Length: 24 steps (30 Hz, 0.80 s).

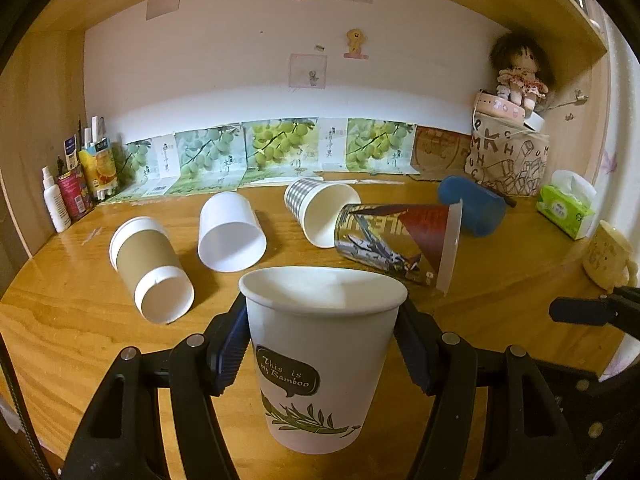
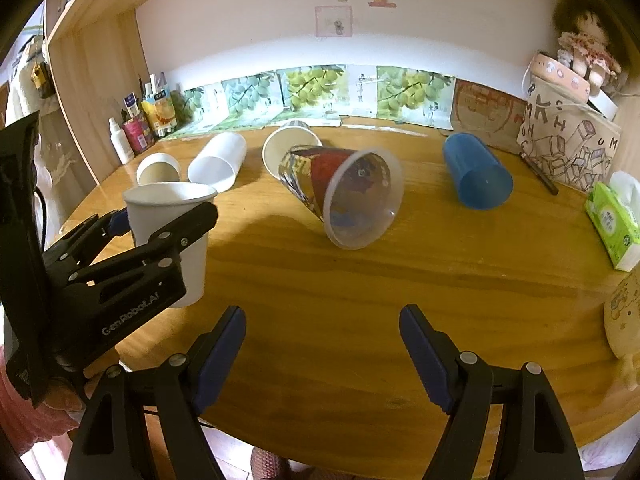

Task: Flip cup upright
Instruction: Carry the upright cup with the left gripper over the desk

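Observation:
My left gripper (image 1: 322,344) is shut on a white paper cup (image 1: 320,360) printed "This is my Bamboo". The cup stands upright, mouth up, between the blue pads; whether its base touches the desk is unclear. The same cup (image 2: 170,236) and the left gripper (image 2: 160,224) show at the left of the right wrist view. My right gripper (image 2: 322,344) is open and empty over the front of the wooden desk (image 2: 360,280). Several other cups lie on their sides: a brown-sleeved one (image 1: 150,268), a plain white one (image 1: 230,232), a checked one (image 1: 316,208), a clear printed one (image 1: 400,240) and a blue one (image 1: 472,210).
Bottles and cartons (image 1: 76,184) stand at the back left. A printed cloth bag (image 1: 508,160) with a doll (image 1: 518,72) on it sits back right. A green tissue pack (image 1: 566,208) and a yellow mug (image 1: 608,258) are at the right edge. Grape-print boxes (image 1: 280,144) line the wall.

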### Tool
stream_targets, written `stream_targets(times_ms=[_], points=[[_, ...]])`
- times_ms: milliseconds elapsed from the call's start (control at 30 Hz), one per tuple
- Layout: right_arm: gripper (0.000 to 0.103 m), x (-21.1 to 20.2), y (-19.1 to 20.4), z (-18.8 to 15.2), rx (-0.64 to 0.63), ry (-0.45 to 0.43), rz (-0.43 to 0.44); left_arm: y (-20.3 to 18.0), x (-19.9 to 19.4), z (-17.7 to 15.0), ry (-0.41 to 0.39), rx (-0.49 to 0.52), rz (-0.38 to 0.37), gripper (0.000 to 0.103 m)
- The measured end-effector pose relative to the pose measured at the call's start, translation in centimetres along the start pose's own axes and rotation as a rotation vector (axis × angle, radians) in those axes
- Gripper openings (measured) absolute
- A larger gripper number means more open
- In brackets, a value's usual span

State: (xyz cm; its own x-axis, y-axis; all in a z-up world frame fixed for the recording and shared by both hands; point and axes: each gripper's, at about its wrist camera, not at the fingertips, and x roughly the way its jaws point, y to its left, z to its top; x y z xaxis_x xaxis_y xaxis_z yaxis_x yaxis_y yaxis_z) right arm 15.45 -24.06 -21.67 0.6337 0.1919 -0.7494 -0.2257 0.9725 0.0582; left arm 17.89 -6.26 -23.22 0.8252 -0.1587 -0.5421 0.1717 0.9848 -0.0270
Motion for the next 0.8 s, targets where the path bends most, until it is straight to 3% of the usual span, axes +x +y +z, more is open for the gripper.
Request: stream_targets(times_ms=[667,800], points=[[0.080,0.6,-1.9,0.3,-0.061,0.000,0.056,-1.5,-0.9,-1.2,0.005,-0.002,0.093,0.073],[0.080,0.7,-2.0,0.5,-0.070,0.000,0.064,-1.4,-1.3,-1.9,0.044,-0.016,0.100,0.072]])
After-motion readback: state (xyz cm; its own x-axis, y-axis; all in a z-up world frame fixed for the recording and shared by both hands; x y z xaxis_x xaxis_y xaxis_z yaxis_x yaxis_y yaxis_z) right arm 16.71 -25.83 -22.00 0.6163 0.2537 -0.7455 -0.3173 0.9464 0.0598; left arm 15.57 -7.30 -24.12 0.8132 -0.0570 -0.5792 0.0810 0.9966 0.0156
